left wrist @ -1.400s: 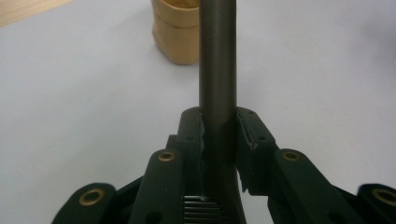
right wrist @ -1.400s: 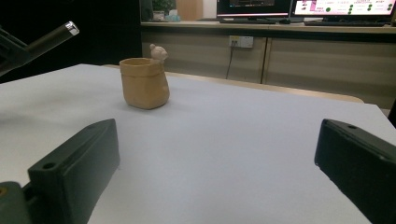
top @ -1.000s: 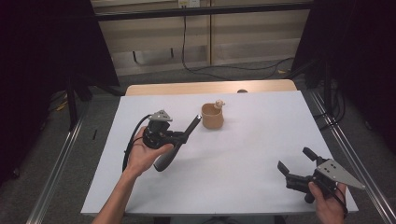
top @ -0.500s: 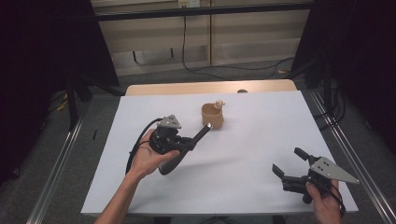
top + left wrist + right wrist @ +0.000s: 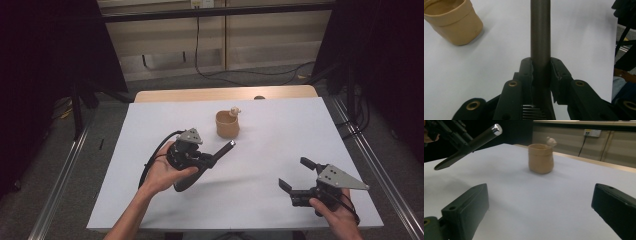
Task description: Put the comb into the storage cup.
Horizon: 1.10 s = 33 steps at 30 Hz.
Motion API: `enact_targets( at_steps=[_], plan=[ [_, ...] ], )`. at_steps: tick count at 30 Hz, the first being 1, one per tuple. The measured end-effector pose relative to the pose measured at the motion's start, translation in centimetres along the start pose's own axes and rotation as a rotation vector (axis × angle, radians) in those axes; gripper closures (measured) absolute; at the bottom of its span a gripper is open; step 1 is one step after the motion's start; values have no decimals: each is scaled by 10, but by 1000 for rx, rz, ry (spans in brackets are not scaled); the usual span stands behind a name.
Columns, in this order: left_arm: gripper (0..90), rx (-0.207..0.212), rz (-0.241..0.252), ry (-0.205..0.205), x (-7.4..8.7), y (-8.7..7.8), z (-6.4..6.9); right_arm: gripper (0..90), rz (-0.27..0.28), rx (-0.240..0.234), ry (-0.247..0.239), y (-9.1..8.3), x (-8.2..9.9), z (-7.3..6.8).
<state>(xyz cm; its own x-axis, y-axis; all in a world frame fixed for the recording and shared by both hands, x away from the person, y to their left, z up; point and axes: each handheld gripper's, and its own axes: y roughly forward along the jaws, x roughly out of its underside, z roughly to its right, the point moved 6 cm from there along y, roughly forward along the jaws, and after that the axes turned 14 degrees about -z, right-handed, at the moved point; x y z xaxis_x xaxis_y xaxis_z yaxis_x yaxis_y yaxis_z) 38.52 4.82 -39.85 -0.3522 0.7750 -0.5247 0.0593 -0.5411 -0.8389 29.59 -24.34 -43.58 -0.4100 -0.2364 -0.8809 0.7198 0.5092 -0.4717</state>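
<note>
No brand, label or writing can be read on anything here.

The left tongs [image 5: 216, 156] are clamped on a dark rod [image 5: 224, 150] with a shiny metal tip. In the left gripper view the two black jaws press on the rod [image 5: 540, 32] from both sides, and it runs straight out ahead of them. From the high view the left hand [image 5: 162, 175] cradles the tool from below, palm up, above the middle of the white bench [image 5: 280, 130]; the rod slants up and away toward a tan cup [image 5: 227, 125], its tip near the cup but not touching it. A small pale lump [image 5: 234, 110] sits at the cup's far rim; what it is I cannot tell.

The right tongs [image 5: 296, 173] stand wide, with nothing between them. The right hand [image 5: 334, 210] holds them low over the near right part of the bench, jaws pointing left and away. In the right gripper view the cup [image 5: 540, 158] stands upright on the bench straight ahead between the jaws, well apart from them, and the rod [image 5: 466, 146] hangs in the air at upper left.
</note>
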Motion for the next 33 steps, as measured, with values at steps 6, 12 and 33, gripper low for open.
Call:
enact_targets(
  at_steps=[6,12,33],
  plan=[
    [732,0,-8,35,-4,-8,17,6,-42,-67,-41,11,-7,-11],
    [732,19,-41,72,-6,0,24,4,-91,-124,-64,17,-13,-18],
    [732,53,-164,224,-6,14,44,49,-374,-396,-177,35,-24,-46]
  ],
)
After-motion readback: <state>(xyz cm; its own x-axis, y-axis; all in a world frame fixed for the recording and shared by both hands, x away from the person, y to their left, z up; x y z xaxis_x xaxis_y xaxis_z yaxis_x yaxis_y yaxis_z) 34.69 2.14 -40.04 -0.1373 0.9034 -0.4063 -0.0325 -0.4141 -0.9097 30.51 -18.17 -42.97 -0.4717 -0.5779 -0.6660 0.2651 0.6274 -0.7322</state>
